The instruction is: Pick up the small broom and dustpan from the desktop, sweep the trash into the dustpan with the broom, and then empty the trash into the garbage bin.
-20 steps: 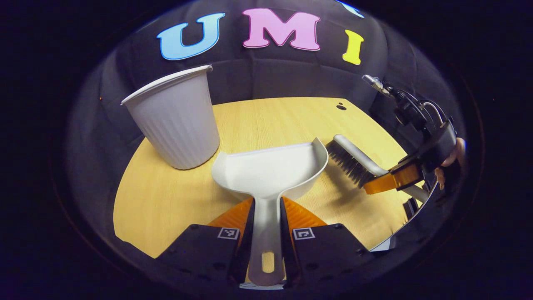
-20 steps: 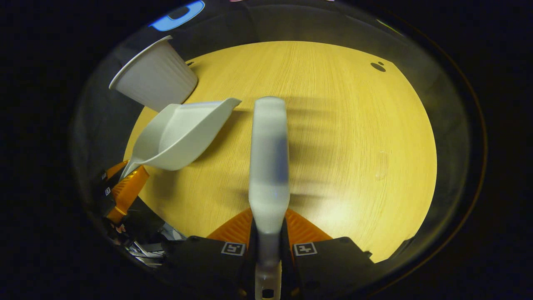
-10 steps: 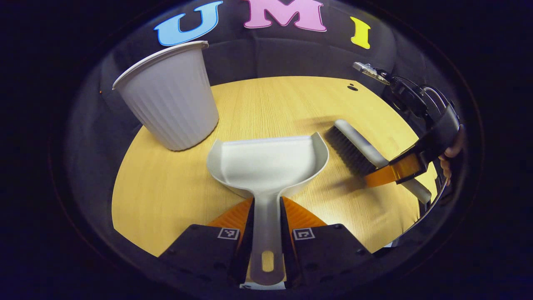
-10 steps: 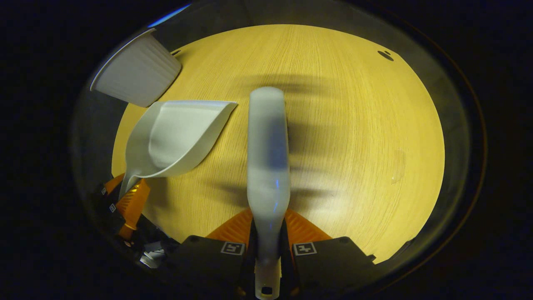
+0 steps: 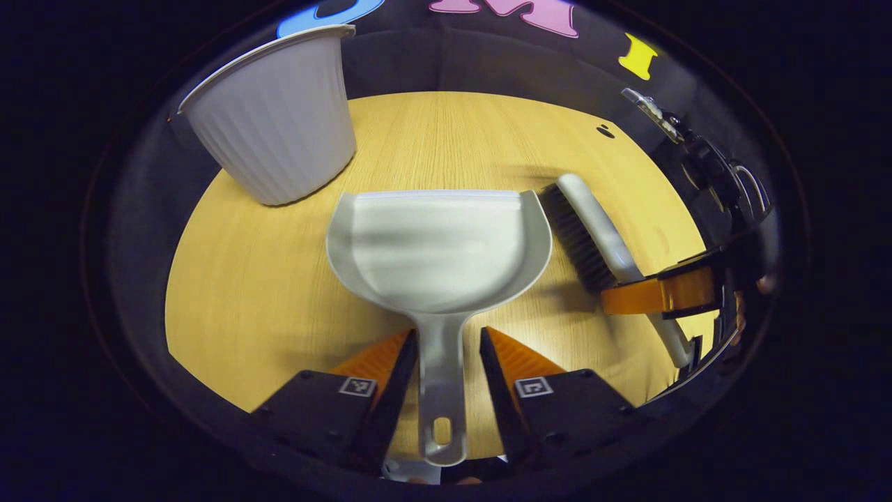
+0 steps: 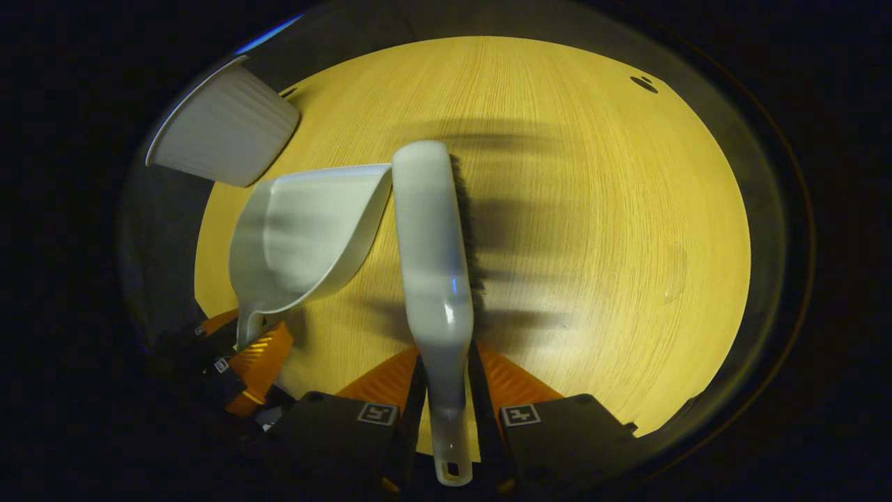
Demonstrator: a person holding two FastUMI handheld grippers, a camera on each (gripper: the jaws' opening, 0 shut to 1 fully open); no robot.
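The white dustpan (image 5: 439, 244) lies flat on the wooden table, mouth facing away. Its handle runs back between the fingers of my left gripper (image 5: 448, 333), which is open, with a gap on each side of the handle. The broom (image 5: 592, 223), white-backed with dark bristles, rests along the dustpan's right side. In the right gripper view the broom (image 6: 432, 237) points forward, and my right gripper (image 6: 448, 355) is shut on its handle. The same view has the dustpan (image 6: 306, 223) at the left with the left gripper (image 6: 258, 348) behind it.
A white ribbed garbage bin (image 5: 279, 118) stands upright at the table's far left; the right gripper view has the bin (image 6: 216, 132) at upper left. The bare table (image 6: 592, 230) stretches to the right of the broom. A small dark hole (image 5: 605, 130) sits at the far right.
My left gripper's fingers have opened off the dustpan handle, and the dustpan has come down flat on the table. The broom has swung in against the dustpan's right side.
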